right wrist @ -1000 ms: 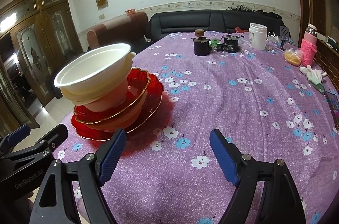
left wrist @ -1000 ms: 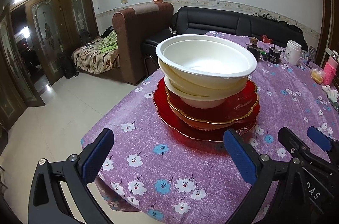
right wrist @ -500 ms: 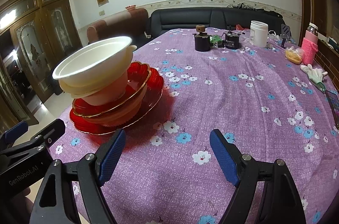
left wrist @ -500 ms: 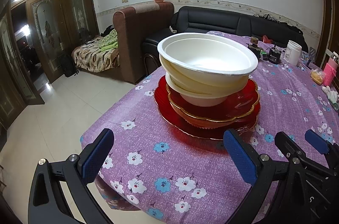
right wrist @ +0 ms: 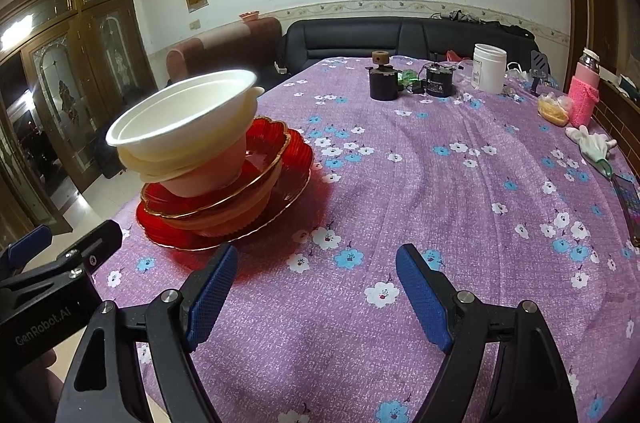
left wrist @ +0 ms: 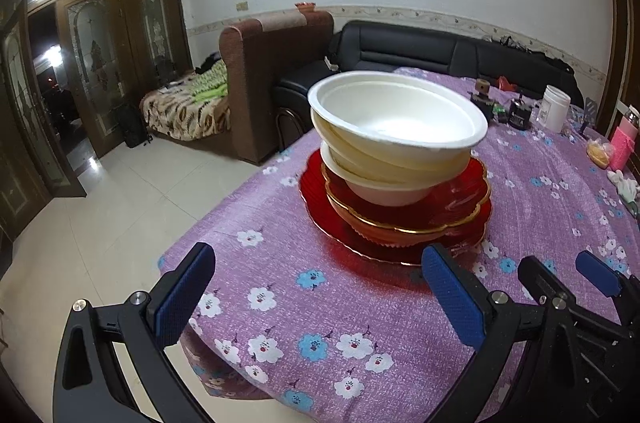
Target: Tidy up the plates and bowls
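Observation:
A stack stands near the table's left corner: white bowls [left wrist: 396, 127] [right wrist: 180, 121] nested and slightly tilted, inside a red gold-rimmed bowl [left wrist: 460, 199] [right wrist: 260, 163], on a wide red plate [left wrist: 316, 191] [right wrist: 296, 159]. My left gripper [left wrist: 316, 297] hovers in front of the stack, open, nothing between its blue pads. My right gripper [right wrist: 316, 289] hangs open over the purple flowered cloth [right wrist: 440, 183], to the right of the stack, also empty. Each gripper shows at the edge of the other's view.
Far across the table stand a dark jar [right wrist: 383, 81], a small black device [right wrist: 438, 81], a white tub [right wrist: 489, 68] and a pink-sleeved bottle [right wrist: 585, 95]. A white glove [right wrist: 592, 139] and a phone [right wrist: 626, 193] lie at the right edge. Sofas sit behind.

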Demonstrator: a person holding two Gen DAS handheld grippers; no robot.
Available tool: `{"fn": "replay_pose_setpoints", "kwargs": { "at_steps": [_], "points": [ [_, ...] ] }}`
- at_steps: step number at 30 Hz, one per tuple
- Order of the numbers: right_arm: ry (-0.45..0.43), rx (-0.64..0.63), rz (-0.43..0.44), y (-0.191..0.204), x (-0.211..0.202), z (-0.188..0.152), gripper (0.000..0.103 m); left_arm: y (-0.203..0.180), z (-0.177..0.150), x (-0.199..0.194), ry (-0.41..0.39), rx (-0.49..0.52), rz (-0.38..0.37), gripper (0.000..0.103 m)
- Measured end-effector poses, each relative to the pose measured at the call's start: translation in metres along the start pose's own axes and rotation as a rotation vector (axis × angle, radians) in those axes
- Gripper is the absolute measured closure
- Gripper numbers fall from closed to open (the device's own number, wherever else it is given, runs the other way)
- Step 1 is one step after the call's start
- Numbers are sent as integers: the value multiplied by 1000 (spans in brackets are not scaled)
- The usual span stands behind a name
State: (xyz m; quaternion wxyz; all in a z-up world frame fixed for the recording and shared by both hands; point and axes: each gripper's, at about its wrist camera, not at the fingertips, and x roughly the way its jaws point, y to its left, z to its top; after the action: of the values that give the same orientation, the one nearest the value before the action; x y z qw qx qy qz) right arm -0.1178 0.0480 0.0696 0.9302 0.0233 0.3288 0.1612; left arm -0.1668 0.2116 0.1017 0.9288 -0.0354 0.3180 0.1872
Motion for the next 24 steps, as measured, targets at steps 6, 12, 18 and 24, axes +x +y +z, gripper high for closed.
{"fn": "replay_pose_setpoints", "kwargs": {
  "at_steps": [6,12,18,24],
  "points": [
    [-19,-31,5,11,-13,-2,18,10,0,-47,-207,-45,57,0],
    [-63,-58,16,27,-40,-4,18,17,-5,-73,-222,-67,38,0],
    [-126,-116,34,51,-78,-9,16,17,-11,-100,-220,-16,31,0],
    [-196,-153,58,70,-115,-12,15,33,-9,-141,-295,-50,5,0]
  ]
}}
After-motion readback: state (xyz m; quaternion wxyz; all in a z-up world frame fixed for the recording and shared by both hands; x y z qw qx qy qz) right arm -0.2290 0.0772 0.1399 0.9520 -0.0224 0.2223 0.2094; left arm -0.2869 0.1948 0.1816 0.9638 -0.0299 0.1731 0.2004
